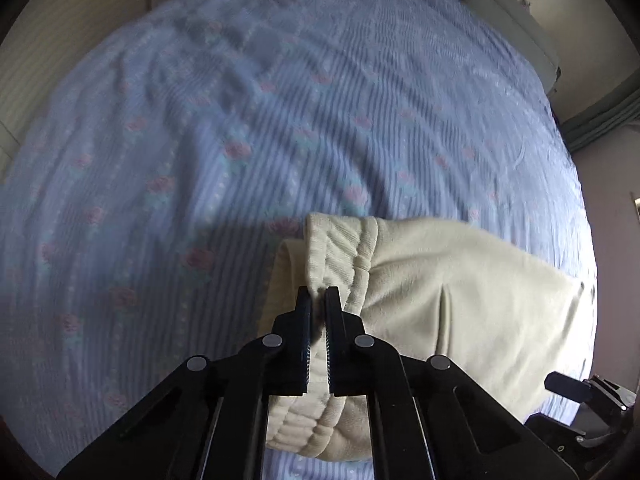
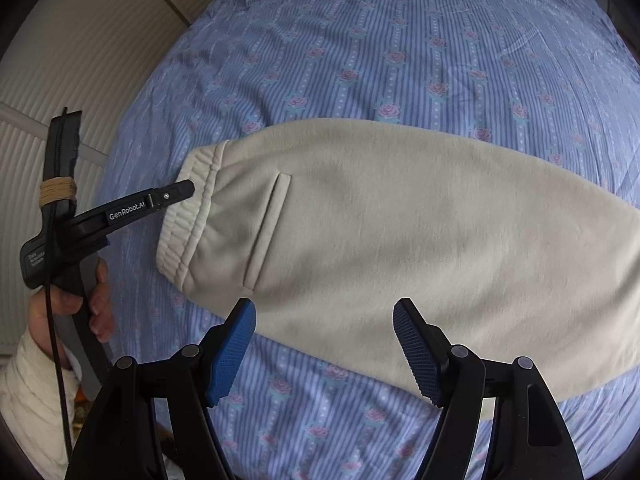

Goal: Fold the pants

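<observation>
Two grippers are at work over one pair of cream pants (image 2: 360,232), which lies flat across a blue striped bedsheet (image 2: 400,40) printed with pink roses. In my right wrist view the pants run from the elastic waistband (image 2: 188,216) at nine o'clock out past the frame edge at three o'clock, with a slit pocket (image 2: 268,228) just to the three o'clock side of the waistband.

My left gripper (image 1: 318,292) has its jaws drawn narrow, pinching a fold of the ribbed waistband (image 1: 340,248) between them; the cloth bunches up at twelve o'clock of the fingertips and spills down under the jaws toward six o'clock. Seen from my right wrist, that same gripper (image 2: 188,190) reaches in from nine o'clock and its tip touches the waistband edge, with my left hand (image 2: 92,304) wrapped around its handle at eight o'clock.

My right gripper (image 2: 324,312) stands wide, its blue fingers (image 2: 234,348) spread well apart and holding nothing. It hovers at the six o'clock edge of the pants, near the pocket's lower end; whether the fingertips touch the cloth, I cannot tell.

A ribbed beige wall (image 2: 80,80) shows beyond the bed at ten o'clock.
</observation>
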Action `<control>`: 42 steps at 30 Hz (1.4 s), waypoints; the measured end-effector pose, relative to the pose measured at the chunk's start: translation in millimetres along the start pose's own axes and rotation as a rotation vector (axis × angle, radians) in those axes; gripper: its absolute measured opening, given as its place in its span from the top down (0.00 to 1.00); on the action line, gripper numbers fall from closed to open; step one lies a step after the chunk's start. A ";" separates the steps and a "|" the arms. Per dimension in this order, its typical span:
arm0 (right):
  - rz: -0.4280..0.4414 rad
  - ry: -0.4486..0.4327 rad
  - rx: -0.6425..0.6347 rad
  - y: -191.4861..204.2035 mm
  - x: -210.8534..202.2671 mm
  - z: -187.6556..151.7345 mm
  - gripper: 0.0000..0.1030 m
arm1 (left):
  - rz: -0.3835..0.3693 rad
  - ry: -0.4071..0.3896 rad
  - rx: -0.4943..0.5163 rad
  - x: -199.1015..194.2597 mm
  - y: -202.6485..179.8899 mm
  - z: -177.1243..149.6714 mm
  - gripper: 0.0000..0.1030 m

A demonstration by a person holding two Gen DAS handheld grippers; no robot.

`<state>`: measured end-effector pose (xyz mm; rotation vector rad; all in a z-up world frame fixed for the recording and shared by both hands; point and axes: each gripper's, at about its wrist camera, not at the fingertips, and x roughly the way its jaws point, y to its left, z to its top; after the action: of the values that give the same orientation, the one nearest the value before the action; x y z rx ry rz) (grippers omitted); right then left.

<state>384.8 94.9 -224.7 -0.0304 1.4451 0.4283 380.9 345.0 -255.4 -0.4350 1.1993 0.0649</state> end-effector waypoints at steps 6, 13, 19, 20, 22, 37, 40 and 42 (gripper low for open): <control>-0.005 -0.045 -0.053 9.0 -12.2 1.5 0.29 | -0.028 0.022 -0.127 14.7 30.8 1.4 0.92; -0.044 -0.035 -0.025 -11.3 -14.7 -7.0 0.29 | 0.151 0.009 0.015 7.9 8.2 2.6 0.69; -0.026 -0.053 -0.006 -37.3 -29.9 -43.9 0.29 | 0.294 -0.197 0.155 -67.7 -17.4 -32.4 0.42; -0.010 -0.059 -0.002 -41.9 -33.5 -52.4 0.29 | 0.272 -0.189 0.154 -74.6 -20.3 -42.9 0.42; 0.024 -0.061 0.005 -53.1 -39.7 -71.8 0.29 | 0.237 -0.166 0.151 -82.3 -31.3 -71.5 0.40; 0.082 0.144 0.160 -136.5 31.9 -159.1 0.38 | 0.128 0.085 0.143 -41.9 -112.9 -223.6 0.39; 0.095 0.139 0.177 -139.6 47.0 -156.1 0.38 | 0.120 0.097 0.134 -41.4 -116.1 -229.7 0.39; 0.078 0.133 0.176 -139.5 55.1 -151.4 0.39 | 0.117 0.097 0.139 -42.3 -118.2 -230.8 0.39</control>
<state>286.4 -61.1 -331.5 0.1417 1.6145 0.3673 193.2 161.3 -249.6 -0.2478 1.3156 0.0609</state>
